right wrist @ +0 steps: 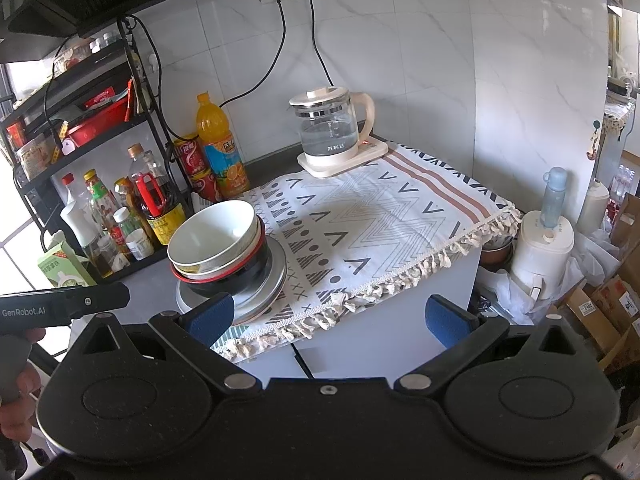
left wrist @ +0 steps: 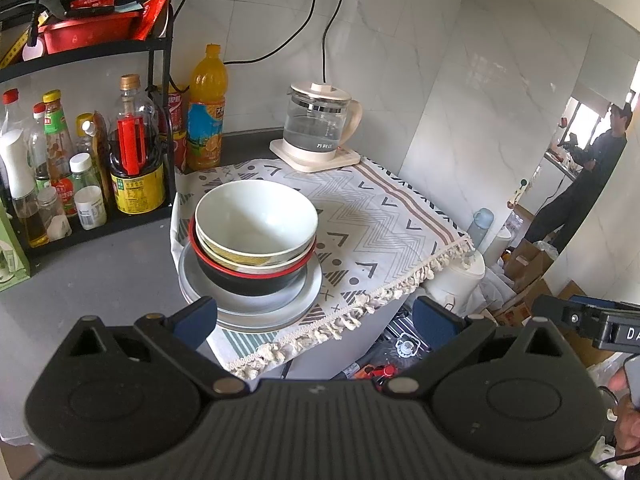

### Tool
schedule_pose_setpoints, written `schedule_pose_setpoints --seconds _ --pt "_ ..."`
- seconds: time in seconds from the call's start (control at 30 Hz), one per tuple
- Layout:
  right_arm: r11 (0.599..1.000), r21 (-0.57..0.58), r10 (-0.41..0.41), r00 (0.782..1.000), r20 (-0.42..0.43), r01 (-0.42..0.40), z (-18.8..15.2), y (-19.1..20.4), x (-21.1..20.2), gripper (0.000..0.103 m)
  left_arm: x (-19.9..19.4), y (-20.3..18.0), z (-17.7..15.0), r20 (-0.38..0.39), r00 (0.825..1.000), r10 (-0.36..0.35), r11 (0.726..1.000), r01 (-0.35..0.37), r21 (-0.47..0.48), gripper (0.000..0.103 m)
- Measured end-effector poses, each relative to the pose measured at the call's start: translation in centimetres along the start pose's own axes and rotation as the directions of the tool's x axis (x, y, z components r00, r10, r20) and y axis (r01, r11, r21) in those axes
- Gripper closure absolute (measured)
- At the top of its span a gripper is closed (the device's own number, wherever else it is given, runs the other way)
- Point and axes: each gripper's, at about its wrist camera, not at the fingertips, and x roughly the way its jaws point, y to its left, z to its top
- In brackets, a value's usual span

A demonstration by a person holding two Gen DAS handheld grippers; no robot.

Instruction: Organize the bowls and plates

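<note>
Ceramic bowls (left wrist: 256,224) nesting on grey plates (left wrist: 256,300), stacked at the patterned cloth's (left wrist: 384,220) near-left corner.
Left tool (left wrist: 316,320) and right tool (right wrist: 330,314) are hovering short of the stack, jaws apart and empty, probably because the pile already looks compact.

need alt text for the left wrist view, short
A stack of bowls sits on grey plates at the near corner of a patterned cloth, just ahead of the open, empty left hand-held gripper. Behind stand a glass kettle, an orange drink bottle and a rack of condiment bottles.
</note>
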Motion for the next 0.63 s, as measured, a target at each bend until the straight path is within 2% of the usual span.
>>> schedule_pose_setpoints --seconds 0.63 --pt "1.000 -0.001 -0.001 1.000 -0.001 0.001 -0.15 -0.05 0.17 0.000 0.60 -0.27 0.22 -0.010 1.000 0.005 1.000 -0.005 -0.003 0.000"
